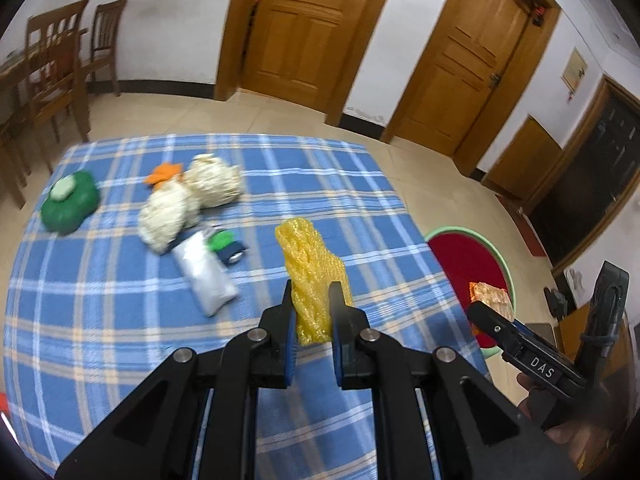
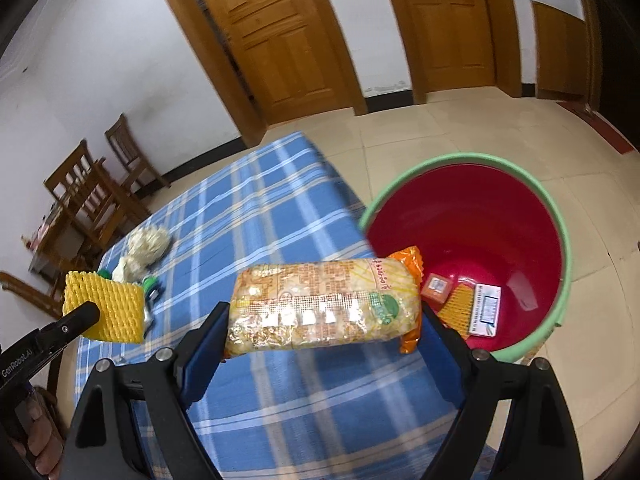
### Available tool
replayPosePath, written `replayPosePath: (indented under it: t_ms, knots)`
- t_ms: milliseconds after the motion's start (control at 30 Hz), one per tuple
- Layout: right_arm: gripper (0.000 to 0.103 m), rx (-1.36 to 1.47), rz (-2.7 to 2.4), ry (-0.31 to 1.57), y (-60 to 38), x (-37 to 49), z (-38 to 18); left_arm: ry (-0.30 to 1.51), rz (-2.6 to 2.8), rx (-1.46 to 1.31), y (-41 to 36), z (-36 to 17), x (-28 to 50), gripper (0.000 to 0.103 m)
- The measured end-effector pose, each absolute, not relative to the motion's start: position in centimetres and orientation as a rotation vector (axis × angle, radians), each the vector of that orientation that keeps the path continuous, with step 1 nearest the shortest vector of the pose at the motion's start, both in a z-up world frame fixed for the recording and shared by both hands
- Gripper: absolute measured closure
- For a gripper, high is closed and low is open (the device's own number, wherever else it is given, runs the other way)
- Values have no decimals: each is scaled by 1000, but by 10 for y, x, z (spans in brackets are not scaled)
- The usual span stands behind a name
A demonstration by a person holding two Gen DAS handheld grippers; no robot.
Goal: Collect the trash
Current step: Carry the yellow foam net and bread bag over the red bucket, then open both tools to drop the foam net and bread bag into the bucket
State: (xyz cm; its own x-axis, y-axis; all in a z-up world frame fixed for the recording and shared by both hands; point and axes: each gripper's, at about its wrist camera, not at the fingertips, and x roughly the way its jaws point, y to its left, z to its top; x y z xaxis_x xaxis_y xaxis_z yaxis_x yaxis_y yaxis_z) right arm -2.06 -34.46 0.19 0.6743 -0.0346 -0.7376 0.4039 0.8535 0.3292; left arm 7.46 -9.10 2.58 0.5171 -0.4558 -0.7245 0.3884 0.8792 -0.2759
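My left gripper (image 1: pixel 312 286) is shut on a yellow foam net (image 1: pixel 306 252), lifted above the blue plaid tablecloth (image 1: pixel 100 320). In the right wrist view the same yellow foam net (image 2: pixel 108 308) shows at the left, in the left gripper (image 2: pixel 86 314). My right gripper (image 2: pixel 324 312) stands wide, shut on an orange snack packet (image 2: pixel 320 304) held lengthwise between its pads, over the table's right edge. Beside the table stands a red bucket (image 2: pixel 480 208) with a green rim. In it lie a small orange box (image 2: pixel 438 288), a yellow net scrap (image 2: pixel 460 306) and a white card (image 2: pixel 486 310).
On the cloth lie two cream foam nets (image 1: pixel 212 180), an orange scrap (image 1: pixel 162 172), a green lump (image 1: pixel 70 200), a white plastic bag (image 1: pixel 204 272) and a green-blue item (image 1: pixel 226 244). Wooden chairs (image 1: pixel 60 68) stand far left. Doors (image 1: pixel 304 28) line the back wall.
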Motion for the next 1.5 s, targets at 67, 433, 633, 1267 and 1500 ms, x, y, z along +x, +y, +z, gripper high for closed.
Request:
replayPosePath:
  t_ms: [67,433,633,1267,1500]
  knots:
    - [13,516,-278,794,-355,-24,1,898,-525,-65,-105,26,77,90]
    - [13,604,-369,796,-409,-36,-18,935,-612,14,-173,22,86,90]
    - [12,653,-408,799,-437,-39,-27,950,-658,50,-207,20,92,90]
    - [3,713,-467,749,-476,-54,-37,982,-755,164,-285,0,88,90]
    - [3,738,-503,711,-487,-69,-31,979,-801,185,-306,-2,84,90]
